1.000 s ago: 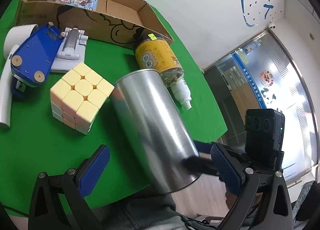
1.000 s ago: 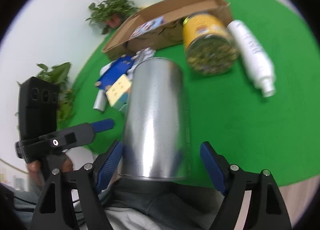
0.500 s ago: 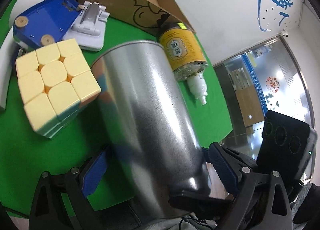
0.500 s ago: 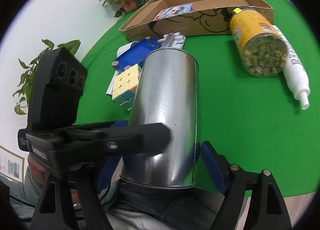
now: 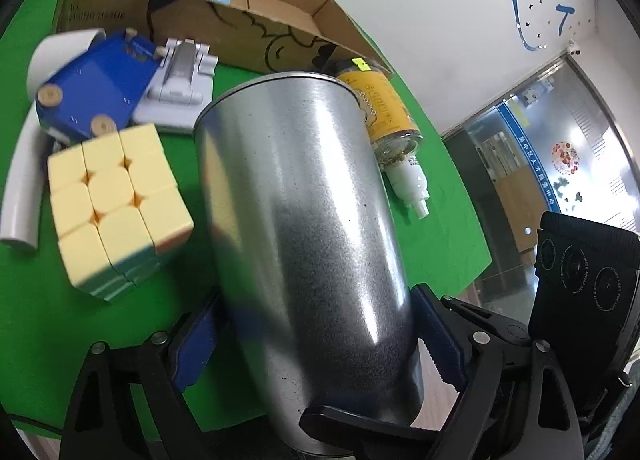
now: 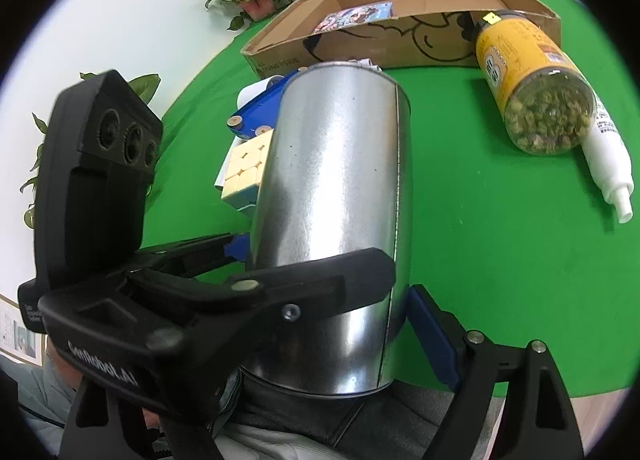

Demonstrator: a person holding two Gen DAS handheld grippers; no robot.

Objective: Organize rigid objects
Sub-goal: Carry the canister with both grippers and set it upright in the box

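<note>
Handoff in progress: tall shiny metal can [image 5: 308, 228] at the green counter's [image 6: 500, 260] near edge, right of the yellow cube [image 5: 112, 204]. Left gripper [image 5: 316, 344] jaws just closing around it, right gripper [image 6: 332, 324] jaws just opening, looks released. If neither grips firmly, it'll tip off.

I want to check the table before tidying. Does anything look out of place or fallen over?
Yes. The yellow jar and white bottle lie on their sides, touching, outside the box. Nothing has spilled.
</note>
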